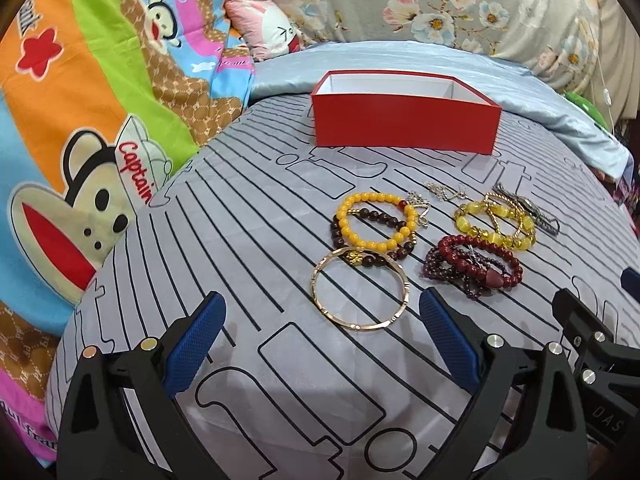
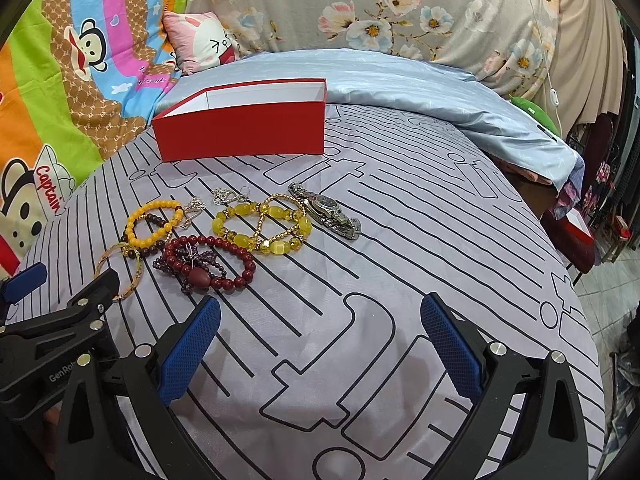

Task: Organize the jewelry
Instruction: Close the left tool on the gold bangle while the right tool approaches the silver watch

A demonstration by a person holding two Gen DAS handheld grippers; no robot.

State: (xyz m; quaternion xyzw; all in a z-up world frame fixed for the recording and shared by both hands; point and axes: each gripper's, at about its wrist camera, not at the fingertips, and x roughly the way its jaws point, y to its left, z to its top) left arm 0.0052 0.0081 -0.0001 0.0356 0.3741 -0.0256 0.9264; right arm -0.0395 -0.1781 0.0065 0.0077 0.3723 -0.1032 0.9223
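On the grey line-patterned bed sheet [image 1: 248, 216], the open red cardboard box [image 1: 404, 120] looks unfilled while the bracelets lie just before it, so with both tongs [image 1: 320, 344] [image 2: 320, 344] wide and empty, the thin gold bangle [image 1: 359, 288] seems likeliest first.

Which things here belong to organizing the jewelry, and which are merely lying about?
Belong to the job:
red box
gold bangle
yellow bead bracelet
dark red bead bracelet
watch
left tongs, right tongs, both open

Lying about:
cartoon monkey blanket
pink pillow
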